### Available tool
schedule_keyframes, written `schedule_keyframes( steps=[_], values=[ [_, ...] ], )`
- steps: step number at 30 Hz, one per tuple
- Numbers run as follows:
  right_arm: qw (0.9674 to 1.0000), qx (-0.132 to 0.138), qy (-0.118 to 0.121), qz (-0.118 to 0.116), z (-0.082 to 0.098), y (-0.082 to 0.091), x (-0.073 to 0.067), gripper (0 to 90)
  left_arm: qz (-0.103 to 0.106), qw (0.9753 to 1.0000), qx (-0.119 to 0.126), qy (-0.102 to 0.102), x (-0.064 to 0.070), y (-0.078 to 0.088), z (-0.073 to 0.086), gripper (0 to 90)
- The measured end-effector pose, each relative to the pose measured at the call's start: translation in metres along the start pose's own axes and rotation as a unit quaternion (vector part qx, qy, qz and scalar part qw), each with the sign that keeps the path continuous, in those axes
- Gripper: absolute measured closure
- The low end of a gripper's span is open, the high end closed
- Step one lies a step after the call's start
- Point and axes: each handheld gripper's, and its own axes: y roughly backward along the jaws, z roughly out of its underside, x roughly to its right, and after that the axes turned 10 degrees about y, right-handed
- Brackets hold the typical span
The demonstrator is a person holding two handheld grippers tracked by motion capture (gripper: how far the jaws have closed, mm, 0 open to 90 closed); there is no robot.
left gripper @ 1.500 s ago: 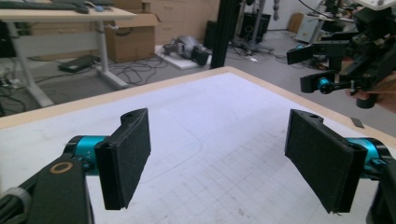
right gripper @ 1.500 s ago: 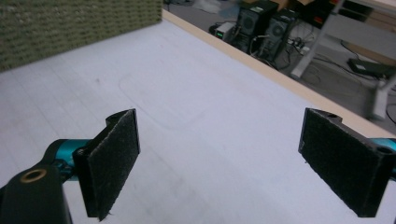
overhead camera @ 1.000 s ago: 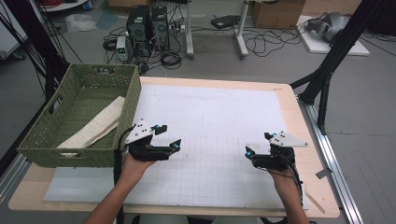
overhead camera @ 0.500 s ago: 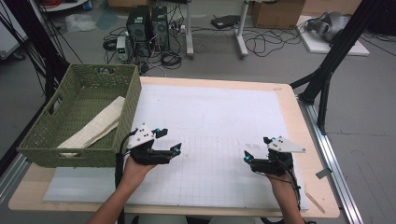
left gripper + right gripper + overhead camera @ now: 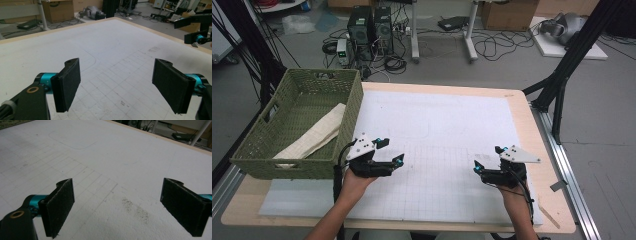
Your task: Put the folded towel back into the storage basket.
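Note:
My left gripper (image 5: 392,151) hovers over the white gridded mat (image 5: 437,125), just right of the green wicker basket (image 5: 262,145). Its jaws are open with nothing between them. In the left gripper view the two black pads (image 5: 67,82) stand wide apart over bare mat. My right gripper (image 5: 487,159) is held near the mat's right front, also open and empty; its pads (image 5: 60,205) frame bare mat with a dark smudge (image 5: 136,210). The right gripper (image 5: 197,30) also appears at the upper right of the left gripper view. A folded cream cloth (image 5: 314,135) lies in the basket.
The wooden table's edge (image 5: 552,200) runs close to the right hand. A black frame leg (image 5: 557,90) stands off the right side. Computer towers (image 5: 369,25) and cables lie on the floor beyond the table's far edge.
The left hand has drifted slightly toward the near edge of the table. The right hand has hardly moved. Both grippers stay open and empty.

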Motion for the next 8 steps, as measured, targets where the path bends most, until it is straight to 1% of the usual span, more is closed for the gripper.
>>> schedule_keyframes(
  steps=[8],
  values=[
    [1.0, 0.002, 0.0, -0.002, -0.0028, -0.0021, -0.0007, 11.3, -0.005, 1.0, 0.002, -0.001, -0.0004, 0.0034, 0.0004, 23.2]
  ],
)
